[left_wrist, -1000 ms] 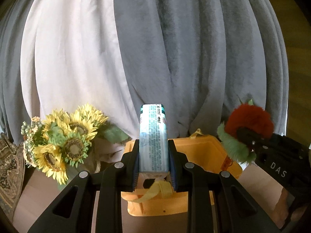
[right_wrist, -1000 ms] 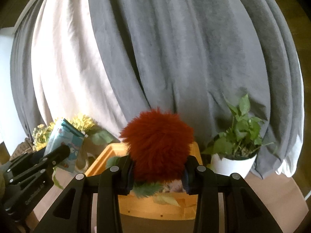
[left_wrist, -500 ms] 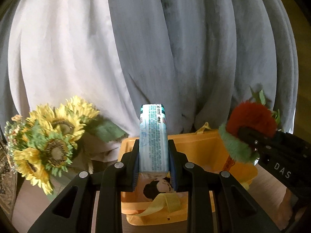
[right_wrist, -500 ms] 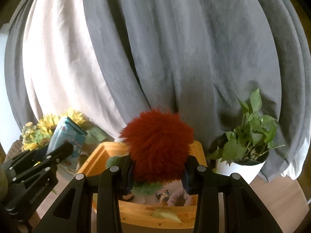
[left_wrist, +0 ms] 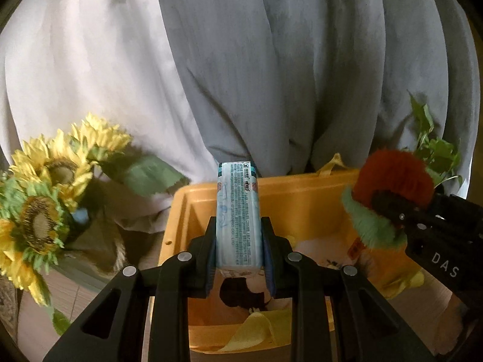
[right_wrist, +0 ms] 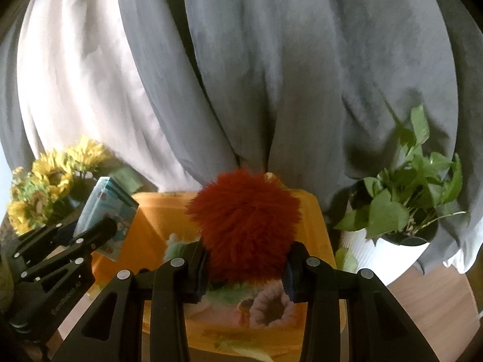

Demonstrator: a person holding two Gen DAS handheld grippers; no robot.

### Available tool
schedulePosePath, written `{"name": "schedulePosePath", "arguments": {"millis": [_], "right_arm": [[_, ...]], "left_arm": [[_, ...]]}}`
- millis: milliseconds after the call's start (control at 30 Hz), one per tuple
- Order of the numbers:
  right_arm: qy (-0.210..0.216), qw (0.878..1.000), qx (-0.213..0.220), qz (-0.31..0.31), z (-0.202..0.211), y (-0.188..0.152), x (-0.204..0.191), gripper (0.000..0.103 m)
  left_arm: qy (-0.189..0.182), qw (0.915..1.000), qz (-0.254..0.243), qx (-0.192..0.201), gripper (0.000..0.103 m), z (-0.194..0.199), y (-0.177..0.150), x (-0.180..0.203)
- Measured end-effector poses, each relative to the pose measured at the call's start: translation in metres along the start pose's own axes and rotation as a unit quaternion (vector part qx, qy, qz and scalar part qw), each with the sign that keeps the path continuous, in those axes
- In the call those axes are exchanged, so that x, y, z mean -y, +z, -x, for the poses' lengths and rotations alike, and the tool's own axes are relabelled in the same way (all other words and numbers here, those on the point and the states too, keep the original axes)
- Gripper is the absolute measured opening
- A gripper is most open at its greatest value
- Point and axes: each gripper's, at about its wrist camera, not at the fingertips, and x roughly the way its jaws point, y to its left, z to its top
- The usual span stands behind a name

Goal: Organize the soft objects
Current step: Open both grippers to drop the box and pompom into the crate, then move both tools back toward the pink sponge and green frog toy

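Grey curtains (left_wrist: 271, 75) hang behind an orange bin (left_wrist: 302, 187). Tilted downward over its opening, the right gripper (right_wrist: 246, 262) squeezes a red fuzzy toy (right_wrist: 244, 220) and the left gripper (left_wrist: 238, 259) clamps a blue tissue pack (left_wrist: 238, 220) upright.

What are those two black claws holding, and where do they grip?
Left gripper clamps a pale blue tissue pack by its lower sides. Right gripper squeezes a fluffy red plush ball around its lower half.

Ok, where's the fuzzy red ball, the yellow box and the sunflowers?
fuzzy red ball (right_wrist: 244, 226), right wrist view, middle of its red fur.
yellow box (left_wrist: 302, 184), left wrist view, its far rim.
sunflowers (left_wrist: 39, 226), left wrist view, brown centre of one bloom.
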Motion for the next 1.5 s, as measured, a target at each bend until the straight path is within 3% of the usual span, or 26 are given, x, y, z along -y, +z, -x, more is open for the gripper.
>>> {"name": "schedulePosePath", "arguments": {"millis": [200, 267, 367, 500, 1500], "right_arm": [[-0.004, 1.000, -0.019, 0.001, -0.017, -0.002, 0.004, 0.040], [-0.005, 1.000, -0.023, 0.002, -0.019, -0.003, 0.004, 0.042], [-0.002, 1.000, -0.028, -0.006, -0.022, -0.003, 0.007, 0.061], [-0.011, 1.000, -0.017, -0.004, -0.019, -0.001, 0.006, 0.067], [0.005, 0.999, 0.031, -0.017, 0.078, -0.002, -0.015, 0.068]], "left_arm": [[-0.004, 0.9997, -0.009, -0.023, 0.027, -0.016, -0.003, 0.004], [-0.007, 0.9993, -0.011, -0.034, 0.035, -0.022, -0.005, 0.005], [-0.011, 0.9993, -0.009, -0.034, 0.047, -0.022, -0.006, 0.006], [-0.004, 0.9995, -0.011, -0.029, 0.050, -0.017, -0.005, 0.006], [0.031, 0.9982, 0.010, 0.050, 0.057, 0.104, -0.005, -0.006]]}}
